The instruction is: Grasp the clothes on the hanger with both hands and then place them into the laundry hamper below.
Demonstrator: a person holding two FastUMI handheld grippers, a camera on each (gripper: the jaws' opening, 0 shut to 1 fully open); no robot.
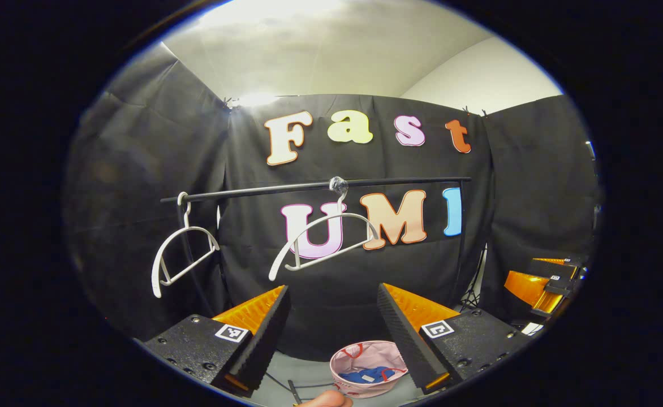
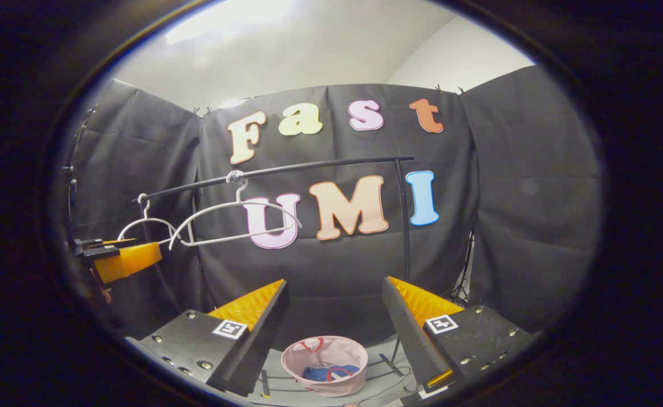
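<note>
Blue clothes (image 1: 365, 375) (image 2: 326, 373) lie inside a pink laundry hamper (image 1: 349, 356) (image 2: 306, 351) on the floor, low between the fingers in both views. Two bare white hangers (image 1: 323, 237) (image 1: 181, 254) hang from a black rail (image 1: 314, 185); the right gripper view shows them too, one hanger (image 2: 235, 220) in front of the other (image 2: 142, 226). My left gripper (image 1: 331, 333) is open with nothing between its fingers, and it appears at the left edge of the right gripper view (image 2: 117, 257). My right gripper (image 2: 334, 328) is open and empty as well, seen far right in the left gripper view (image 1: 546, 282).
The rail stands on a black upright post (image 2: 405, 226) with feet on the grey floor (image 2: 388, 362). Black cloth walls close the booth behind and at both sides. A fingertip (image 1: 326, 400) shows at the bottom edge of the left gripper view.
</note>
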